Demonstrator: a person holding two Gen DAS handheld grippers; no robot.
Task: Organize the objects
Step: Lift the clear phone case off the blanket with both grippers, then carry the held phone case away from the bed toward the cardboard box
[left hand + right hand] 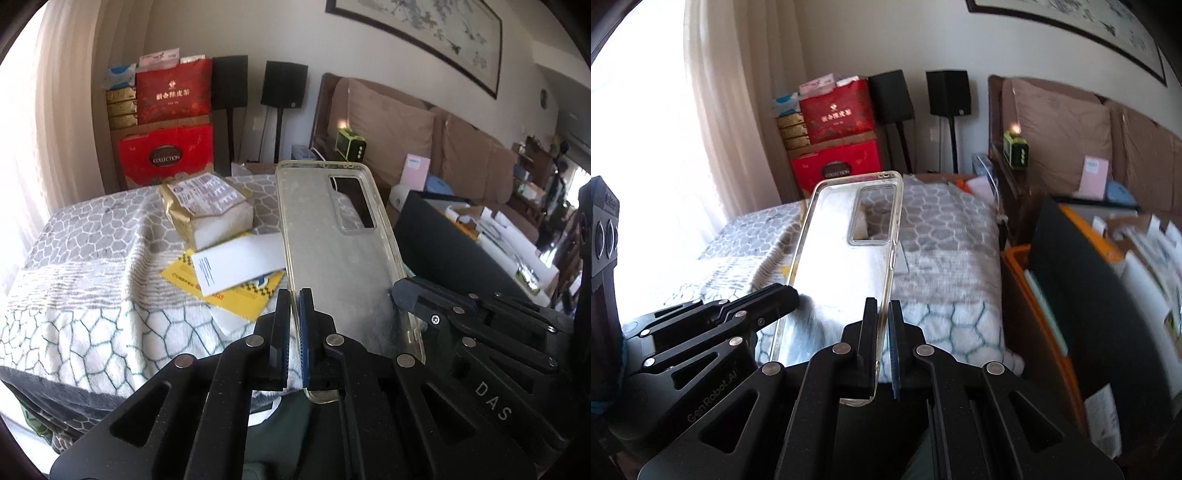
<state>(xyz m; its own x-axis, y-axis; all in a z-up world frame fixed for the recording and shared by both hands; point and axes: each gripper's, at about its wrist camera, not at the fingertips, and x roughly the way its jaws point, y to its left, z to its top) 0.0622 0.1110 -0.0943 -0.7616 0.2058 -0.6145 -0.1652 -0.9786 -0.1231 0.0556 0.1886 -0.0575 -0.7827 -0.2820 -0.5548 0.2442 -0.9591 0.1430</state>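
A clear phone case (332,258) with a camera cut-out hangs in the air above a blanket-covered surface (92,295), and both grippers hold it. In the left wrist view my left gripper (295,291) is shut on the case's left edge near its lower end. My right gripper (397,291) reaches in from the right onto the opposite edge. The right wrist view shows the same case (846,266), with my right gripper (884,301) shut on its right edge and my left gripper (794,291) at its left edge.
On the blanket lie a gold packet (207,206), a white card (240,266) and a yellow envelope (221,299). A black box (443,240) and an orange bin (1034,295) stand to the right. Red gift boxes (166,155) are stacked behind by the curtain.
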